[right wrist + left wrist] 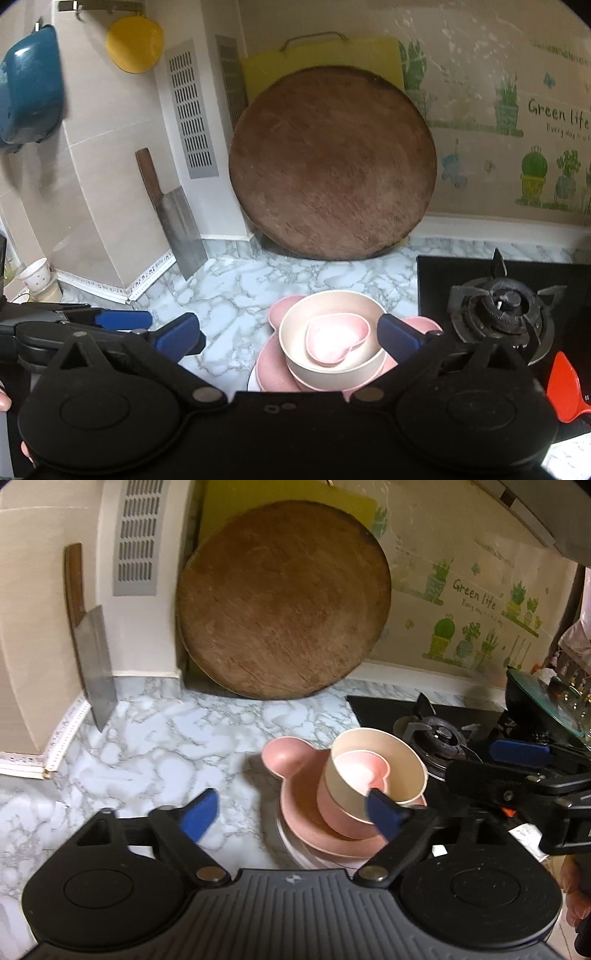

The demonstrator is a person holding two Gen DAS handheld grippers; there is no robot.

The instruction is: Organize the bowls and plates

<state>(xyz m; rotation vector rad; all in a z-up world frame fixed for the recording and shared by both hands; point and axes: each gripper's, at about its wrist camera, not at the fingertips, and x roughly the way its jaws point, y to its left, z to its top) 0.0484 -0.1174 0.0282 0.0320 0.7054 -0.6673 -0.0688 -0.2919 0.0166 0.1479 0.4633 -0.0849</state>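
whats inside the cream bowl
A small pink heart-shaped dish sits inside the cream bowl. The dish looks empty; the bowl's floor beneath it is covered.

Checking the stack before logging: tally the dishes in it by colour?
Pink: 3: mouse-eared pink plate, round pink bowl, small heart-shaped pink dish
Cream: 1: round cream bowl
White: 1: white plate under the stack
Total: 5

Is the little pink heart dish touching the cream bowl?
Touching. The right wrist view looks down into the cream bowl and shows the pink heart dish resting on its inner floor, nested inside with no gap beneath it.
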